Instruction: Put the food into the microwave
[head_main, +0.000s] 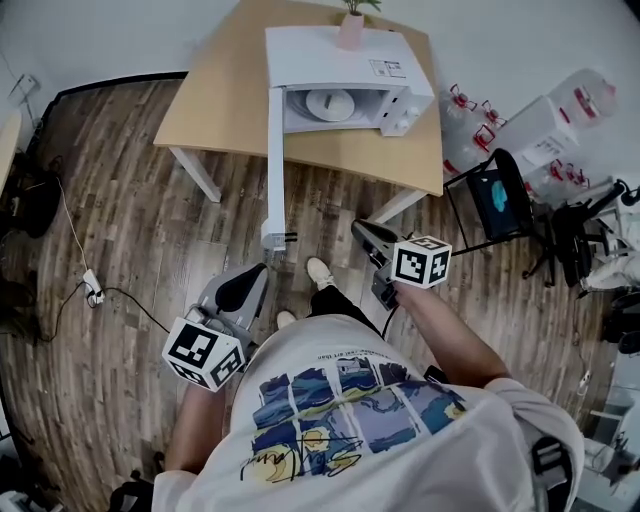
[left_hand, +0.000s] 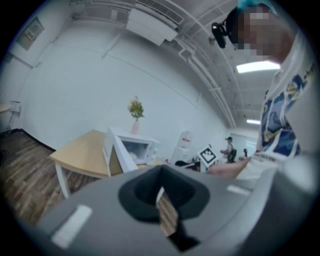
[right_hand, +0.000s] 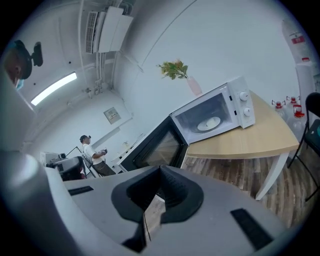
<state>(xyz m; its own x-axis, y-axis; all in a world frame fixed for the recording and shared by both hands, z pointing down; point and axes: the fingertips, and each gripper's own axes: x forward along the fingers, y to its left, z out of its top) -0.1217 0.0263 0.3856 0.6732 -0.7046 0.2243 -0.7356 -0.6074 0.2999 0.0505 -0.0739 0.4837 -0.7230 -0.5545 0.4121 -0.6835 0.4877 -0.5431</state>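
The person stands well back from the table (head_main: 215, 95), facing the microwave (head_main: 350, 60) that sits on it. The door (head_main: 274, 170) is swung fully out toward them, and the turntable (head_main: 330, 103) inside is bare.

The left gripper (left_hand: 161, 192) hangs low by the hip. Its jaws are pressed together, with only a sliver of floor showing between them and nothing held. The right gripper (right_hand: 156, 200) is raised a little and points toward the oven. Its jaws are closed the same way and are also empty.

I see no food on the table, in the oven or in either gripper, so I cannot tell where it is. The job looks barely started to me.

- **Fetching:** I think the step in hand is fetching the food. Both sets of jaws need to spread before they reach it, and 2 grippers on opposite sides would carry a dish level.
- **Approach:** I would come in to the right of the open door, since its edge juts far past the table.
- **Placing:** The food should go on the middle of the turntable, clear of the vase (head_main: 351, 28) standing on top.
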